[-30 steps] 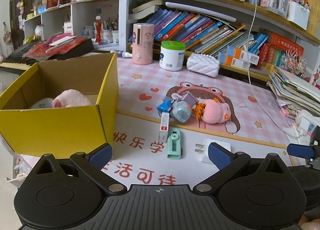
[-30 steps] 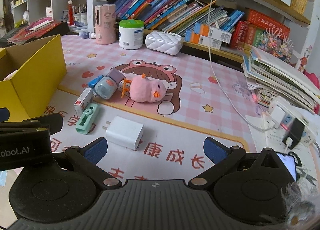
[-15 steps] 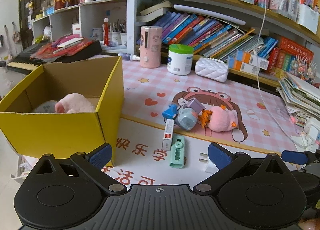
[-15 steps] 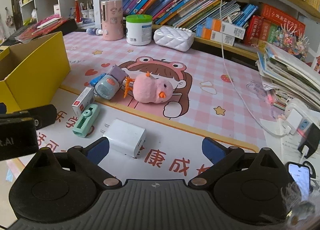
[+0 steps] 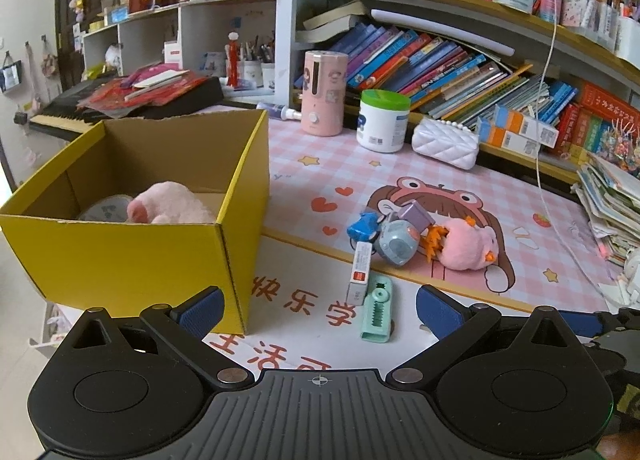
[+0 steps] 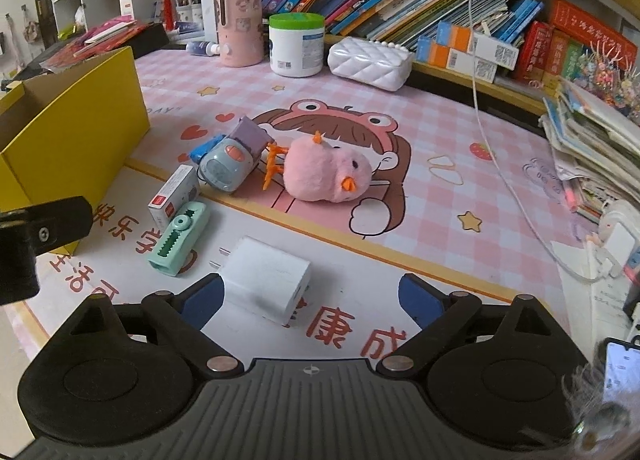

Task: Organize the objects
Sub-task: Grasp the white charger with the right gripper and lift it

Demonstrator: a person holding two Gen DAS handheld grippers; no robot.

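Note:
A yellow cardboard box (image 5: 132,256) stands at the left with a pink plush (image 5: 168,206) inside. On the mat lie a pink chick plush (image 6: 326,174), a grey-blue round gadget (image 6: 226,166), a purple block (image 6: 250,134), a blue toy (image 6: 206,148), a small white-and-red box (image 6: 174,196), a mint green stapler-like tool (image 6: 180,238) and a white charger plug (image 6: 266,278). My left gripper (image 5: 318,308) is open and empty, just in front of the box corner. My right gripper (image 6: 310,296) is open, with the charger between its fingers.
Bookshelves line the back. A pink humidifier (image 5: 324,94), a white jar with green lid (image 5: 382,120) and a white quilted case (image 5: 446,142) stand near the shelf. Stacked papers (image 6: 592,140) and a hanging white cable (image 6: 486,108) are at the right. A phone (image 6: 620,364) lies bottom right.
Both grippers have moved forward and lower toward the mat. The white charger now sits between the right gripper's fingers. Nothing has been picked up.

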